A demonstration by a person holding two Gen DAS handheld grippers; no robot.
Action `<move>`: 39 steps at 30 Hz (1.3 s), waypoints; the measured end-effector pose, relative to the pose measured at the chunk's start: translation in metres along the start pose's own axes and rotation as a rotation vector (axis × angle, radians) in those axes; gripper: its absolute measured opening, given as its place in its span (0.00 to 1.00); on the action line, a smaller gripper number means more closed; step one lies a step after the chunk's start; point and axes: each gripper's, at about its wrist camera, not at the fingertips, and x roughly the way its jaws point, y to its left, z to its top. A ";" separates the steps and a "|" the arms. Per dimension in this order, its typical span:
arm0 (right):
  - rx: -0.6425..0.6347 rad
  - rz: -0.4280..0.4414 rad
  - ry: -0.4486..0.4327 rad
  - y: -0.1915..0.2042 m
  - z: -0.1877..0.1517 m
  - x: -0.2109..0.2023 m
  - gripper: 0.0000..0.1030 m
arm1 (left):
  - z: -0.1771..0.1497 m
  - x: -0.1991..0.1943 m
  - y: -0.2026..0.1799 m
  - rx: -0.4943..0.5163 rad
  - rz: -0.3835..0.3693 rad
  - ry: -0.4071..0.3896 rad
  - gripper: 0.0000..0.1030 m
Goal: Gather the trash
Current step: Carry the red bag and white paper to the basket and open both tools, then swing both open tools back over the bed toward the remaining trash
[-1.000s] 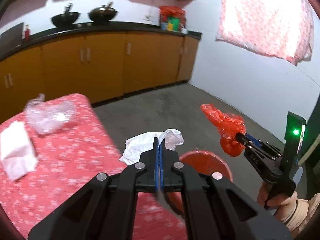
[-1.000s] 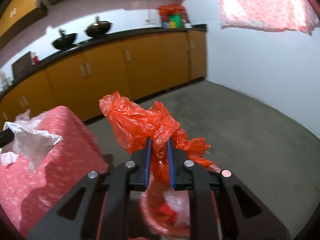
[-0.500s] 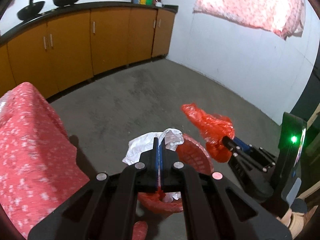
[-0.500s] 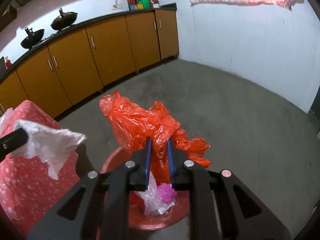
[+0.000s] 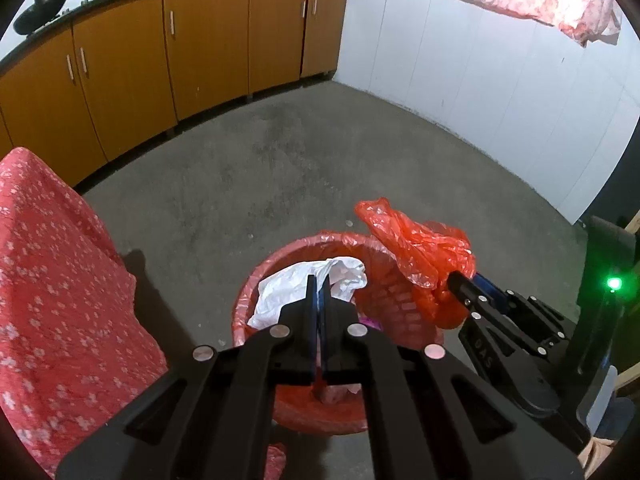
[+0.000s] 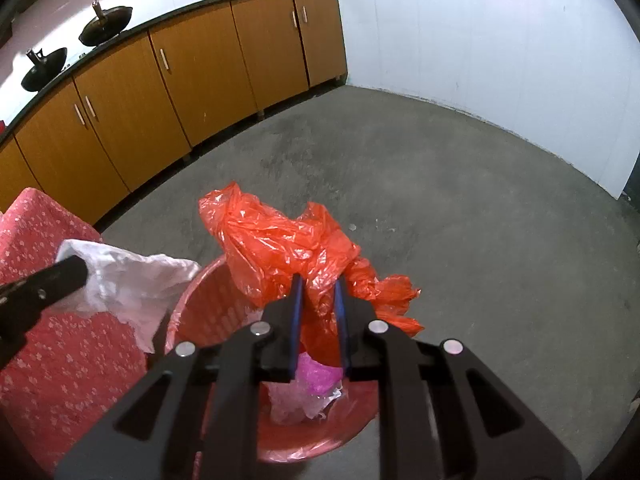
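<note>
A red bin (image 5: pixel 400 300) stands on the concrete floor (image 5: pixel 280 168) beside a table under a red floral cloth (image 5: pixel 52 280). Inside lie clear plastic (image 6: pixel 292 400) and a pink scrap (image 6: pixel 318 372). Over its mouth, the left gripper (image 5: pixel 319 284), jaws pressed together, pinches a white bag (image 5: pixel 288 284). The right gripper (image 6: pixel 318 292), jaws narrowly parted, clamps a crumpled orange bag (image 6: pixel 280 248) above the rim. Orange cabinets (image 6: pixel 180 80) line the far wall.
</note>
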 end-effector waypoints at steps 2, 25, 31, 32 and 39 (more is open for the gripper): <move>-0.001 0.008 0.010 -0.003 0.000 0.004 0.16 | 0.000 0.006 -0.004 0.000 0.002 0.012 0.00; -0.002 0.012 -0.010 -0.009 0.003 0.001 0.29 | 0.007 0.018 0.005 -0.090 0.006 0.042 0.29; -0.039 0.029 -0.054 0.000 0.015 -0.021 0.29 | 0.016 -0.018 0.017 -0.133 -0.004 -0.031 0.29; -0.050 0.034 -0.063 0.003 0.017 -0.026 0.30 | 0.018 -0.030 0.021 -0.146 -0.007 -0.051 0.29; -0.145 0.168 -0.154 0.067 0.044 -0.085 0.37 | 0.009 -0.114 0.075 -0.206 0.068 -0.169 0.44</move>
